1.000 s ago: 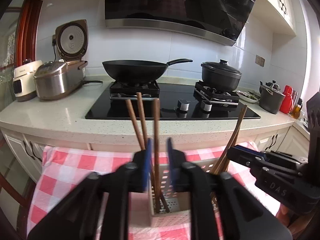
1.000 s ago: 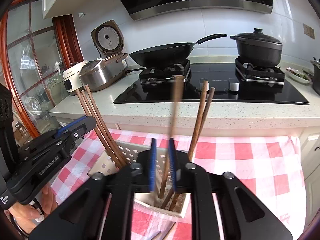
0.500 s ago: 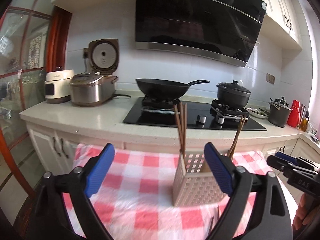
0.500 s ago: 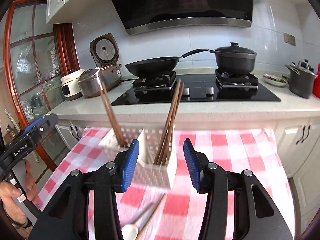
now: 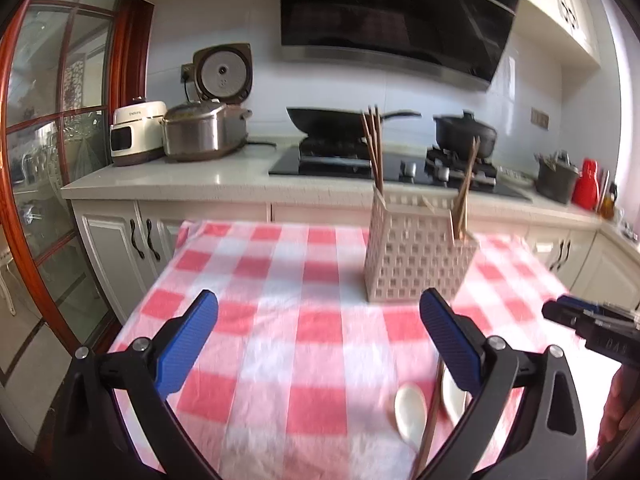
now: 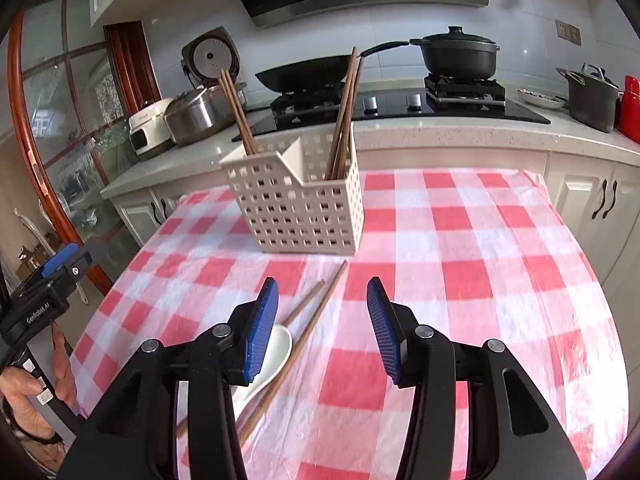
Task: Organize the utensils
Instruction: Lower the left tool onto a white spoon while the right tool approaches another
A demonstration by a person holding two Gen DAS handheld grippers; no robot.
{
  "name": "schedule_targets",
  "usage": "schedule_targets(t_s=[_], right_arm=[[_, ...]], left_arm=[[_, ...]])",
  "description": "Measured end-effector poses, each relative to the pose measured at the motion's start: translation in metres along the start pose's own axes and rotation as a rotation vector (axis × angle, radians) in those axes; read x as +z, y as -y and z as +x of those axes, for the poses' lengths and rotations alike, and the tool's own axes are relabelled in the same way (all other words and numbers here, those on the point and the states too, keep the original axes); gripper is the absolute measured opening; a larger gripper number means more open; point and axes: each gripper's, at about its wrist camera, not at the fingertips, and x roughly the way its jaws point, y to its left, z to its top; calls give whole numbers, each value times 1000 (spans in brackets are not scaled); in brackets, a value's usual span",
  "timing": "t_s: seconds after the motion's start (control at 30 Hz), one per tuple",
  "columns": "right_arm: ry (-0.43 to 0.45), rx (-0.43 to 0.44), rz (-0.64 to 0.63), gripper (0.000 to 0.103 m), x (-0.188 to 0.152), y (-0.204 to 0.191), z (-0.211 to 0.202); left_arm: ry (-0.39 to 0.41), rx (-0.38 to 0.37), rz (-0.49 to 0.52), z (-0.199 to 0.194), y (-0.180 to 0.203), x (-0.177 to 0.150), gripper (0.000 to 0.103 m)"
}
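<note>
A white perforated utensil holder (image 6: 298, 204) stands on the red-checked tablecloth (image 6: 460, 272), with brown chopsticks (image 6: 344, 112) upright in its two compartments; it also shows in the left wrist view (image 5: 416, 256). Two loose chopsticks (image 6: 308, 328) and a white ceramic spoon (image 6: 272, 356) lie on the cloth in front of it. In the left wrist view two white spoons (image 5: 410, 410) and a chopstick (image 5: 432, 412) lie near my right finger. My left gripper (image 5: 320, 340) is open wide and empty. My right gripper (image 6: 322, 330) is open and empty, just right of the spoon.
Behind the table runs a counter with a black hob (image 6: 400, 108), a wok (image 6: 304, 74), a lidded pot (image 6: 456, 54), rice cookers (image 5: 200, 132) and a red kettle (image 5: 586, 184). A glass door with a red frame (image 5: 36, 160) stands at the left.
Both grippers let go of chopsticks in the holder, opened, and pulled back and down from it. The holder now stands farther away, and the loose chopsticks and spoons have come into view.
</note>
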Motion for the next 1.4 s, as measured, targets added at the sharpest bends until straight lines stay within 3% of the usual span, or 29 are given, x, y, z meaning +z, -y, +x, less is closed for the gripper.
schedule_targets(t_s=[0.4, 0.7, 1.27, 1.33, 1.4], right_arm=[[-89, -17, -18, 45, -40, -6, 22], [-119, -6, 2, 45, -50, -4, 37], [-114, 34, 45, 45, -52, 14, 35], [-119, 40, 49, 45, -52, 16, 37], [-122, 48, 50, 45, -53, 15, 38]], left_arm=[[-128, -41, 3, 20, 8, -52, 98], [-201, -87, 31, 41, 30, -67, 96], [-392, -115, 69, 96, 69, -83, 63], [-418, -126, 57, 102, 68, -85, 44], [-413, -129, 46, 102, 66, -84, 32]])
